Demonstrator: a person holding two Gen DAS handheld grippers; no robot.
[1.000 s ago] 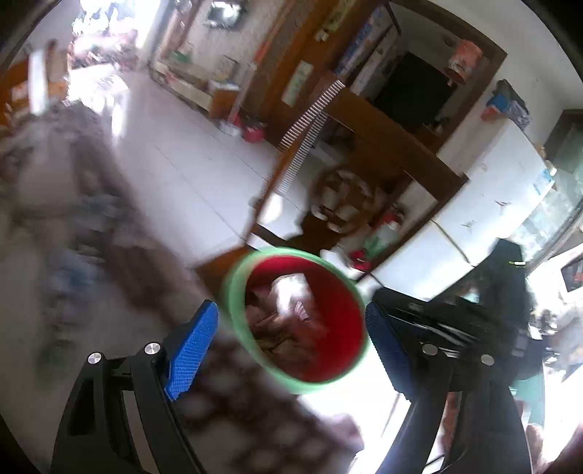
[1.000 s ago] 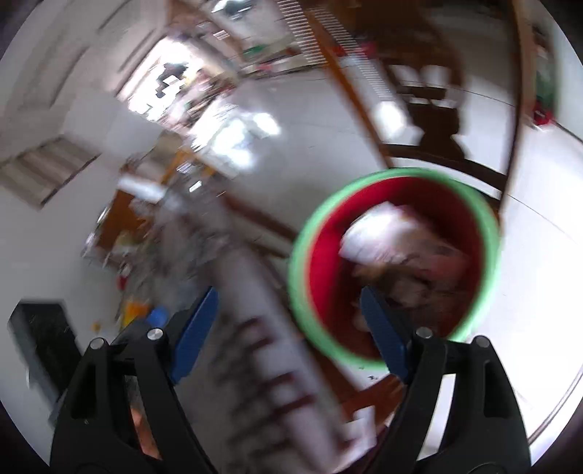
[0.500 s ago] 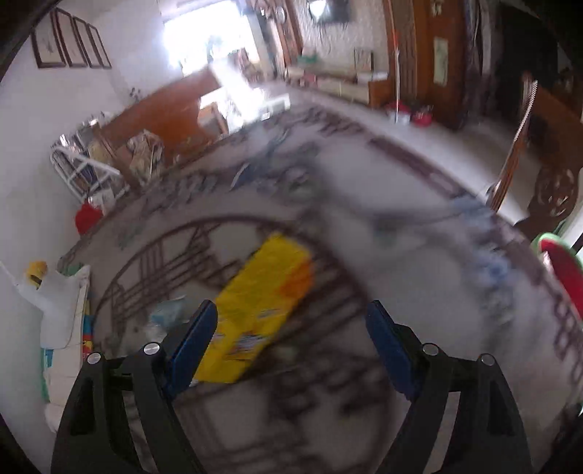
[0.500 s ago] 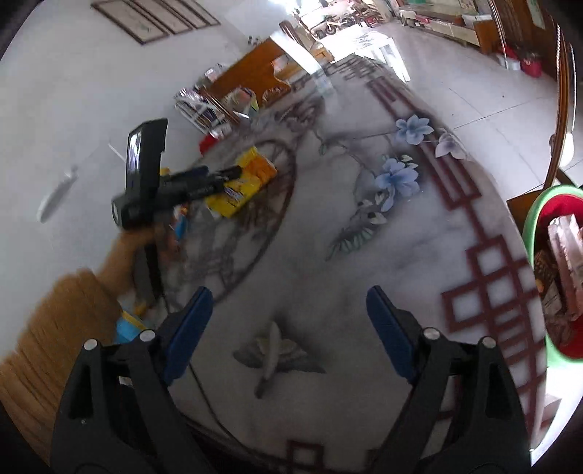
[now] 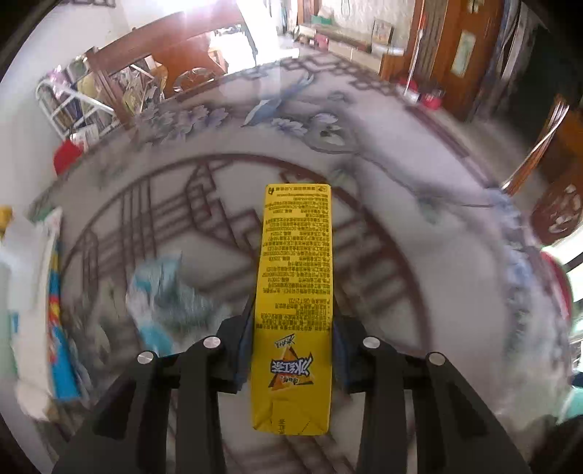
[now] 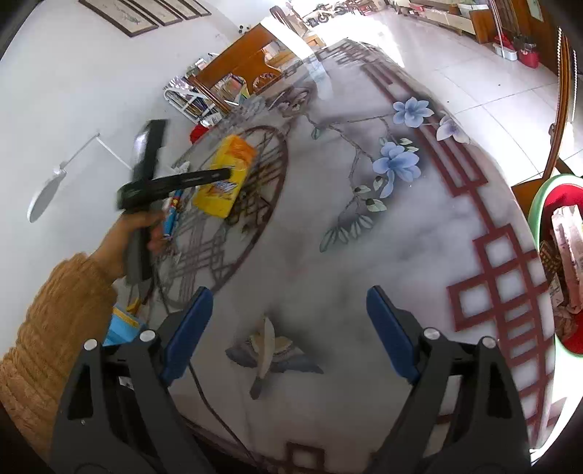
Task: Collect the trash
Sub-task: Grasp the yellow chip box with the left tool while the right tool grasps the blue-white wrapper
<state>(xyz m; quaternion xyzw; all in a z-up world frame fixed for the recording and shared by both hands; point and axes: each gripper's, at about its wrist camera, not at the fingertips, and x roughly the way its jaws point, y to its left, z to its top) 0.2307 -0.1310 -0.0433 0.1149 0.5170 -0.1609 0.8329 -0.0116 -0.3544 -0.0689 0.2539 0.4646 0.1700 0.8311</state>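
The left gripper, jaws closing across the lower sides of the yellow drink carton at the tabletop's ten o'clock, likely finds it light and crushable; the right gripper gapes empty.

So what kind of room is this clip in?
Most likely a home living or dining room: a big table with painted flowers, wooden furniture along the wall, a tiled floor and framed pictures.

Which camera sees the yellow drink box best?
The left wrist view: the yellow drink box fills the middle, print readable, between the closing left gripper. The right wrist view shows it small and far off on the table.
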